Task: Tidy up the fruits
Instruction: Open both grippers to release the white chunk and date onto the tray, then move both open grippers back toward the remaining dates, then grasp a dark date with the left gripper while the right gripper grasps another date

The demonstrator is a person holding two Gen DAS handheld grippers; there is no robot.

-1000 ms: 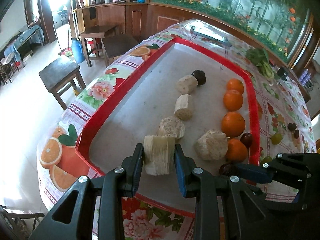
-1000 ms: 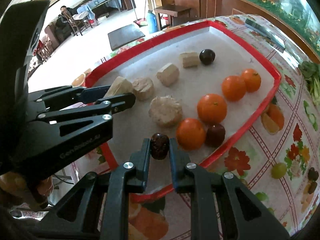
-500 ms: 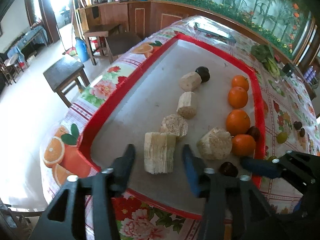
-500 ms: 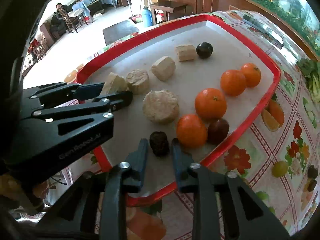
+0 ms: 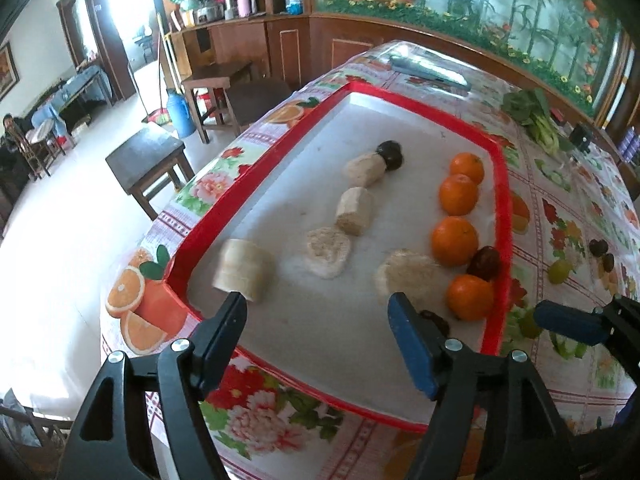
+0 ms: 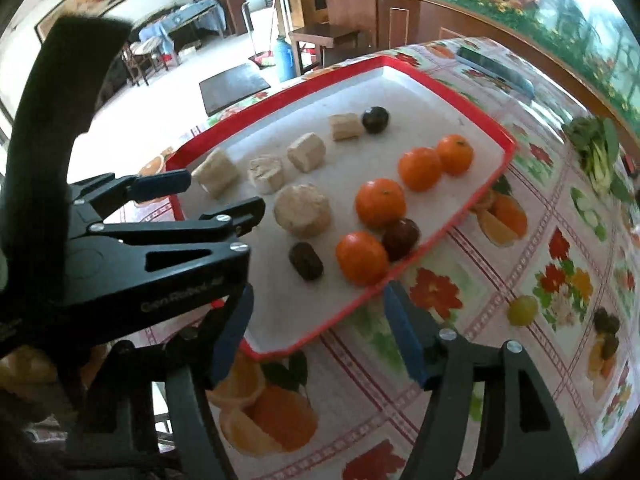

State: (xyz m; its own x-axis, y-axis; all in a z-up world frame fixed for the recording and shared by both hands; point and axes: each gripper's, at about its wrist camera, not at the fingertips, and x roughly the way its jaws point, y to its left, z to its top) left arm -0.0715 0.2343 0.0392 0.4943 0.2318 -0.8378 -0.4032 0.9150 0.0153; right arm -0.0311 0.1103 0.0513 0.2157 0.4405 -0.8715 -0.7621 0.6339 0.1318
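A red-rimmed white tray (image 5: 280, 152) (image 6: 448, 88) holds several beige loofah-like chunks, several oranges and dark fruits. The nearest chunk (image 5: 243, 271) (image 6: 218, 173) lies just beyond my left gripper (image 5: 318, 322), which is open and empty above the tray's near edge. A dark date (image 6: 306, 261) (image 5: 436, 322) lies on the tray beyond my right gripper (image 6: 316, 320), which is open and empty. An orange (image 6: 361, 258) (image 5: 470, 297) and a dark plum (image 6: 401, 238) (image 5: 485, 263) sit beside the date. The left gripper also shows in the right wrist view (image 6: 208, 196).
The tray rests on a fruit-patterned tablecloth (image 6: 540, 280). A small green fruit (image 6: 522, 310) (image 5: 559, 271) and dark fruits (image 5: 599, 248) lie on the cloth right of the tray. Leafy greens (image 5: 534, 116) lie farther back. Wooden stools (image 5: 146, 160) stand on the floor to the left.
Both grippers opened and drew back. The left one let go of the beige chunk and the right one let go of the dark date; both now lie on the tray.
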